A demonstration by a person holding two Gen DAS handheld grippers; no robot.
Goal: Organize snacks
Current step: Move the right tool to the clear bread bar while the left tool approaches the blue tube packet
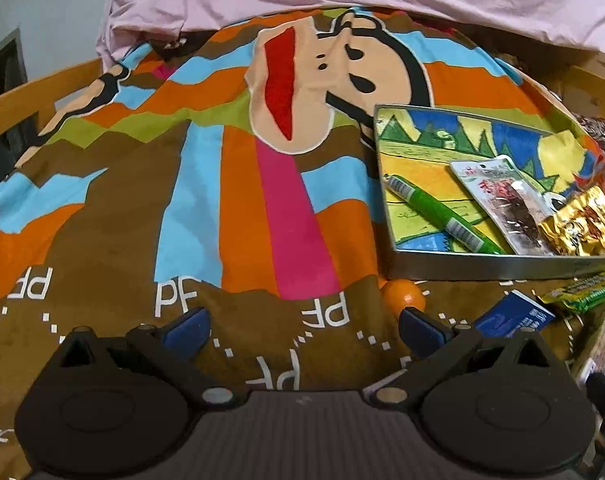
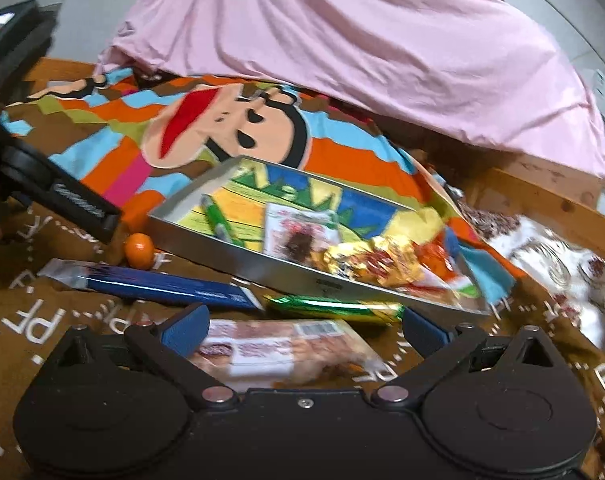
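Observation:
A metal tray (image 1: 502, 270) (image 2: 230, 258) with a colourful drawn bottom lies on the patterned cloth. In it are a green stick pack (image 1: 438, 212) (image 2: 218, 218), a clear meat snack pack (image 1: 506, 204) (image 2: 298, 236) and gold wrapped snacks (image 1: 578, 224) (image 2: 366, 260). In front of the tray lie a small orange (image 1: 402, 296) (image 2: 139, 250), a blue packet (image 1: 514, 318) (image 2: 162, 284) and a green-yellow packet (image 1: 586, 294) (image 2: 334, 308). My left gripper (image 1: 302, 328) is open over bare cloth. My right gripper (image 2: 304, 330) is open, with a clear pastry pack (image 2: 278, 350) lying between its fingers.
The cartoon-print cloth (image 1: 182, 200) covers the surface, with a pink sheet (image 2: 362, 48) heaped behind. A wooden frame (image 2: 542, 196) runs along the right. White patterned fabric (image 2: 562, 264) lies at right. The left gripper's body (image 2: 42, 188) shows at the left.

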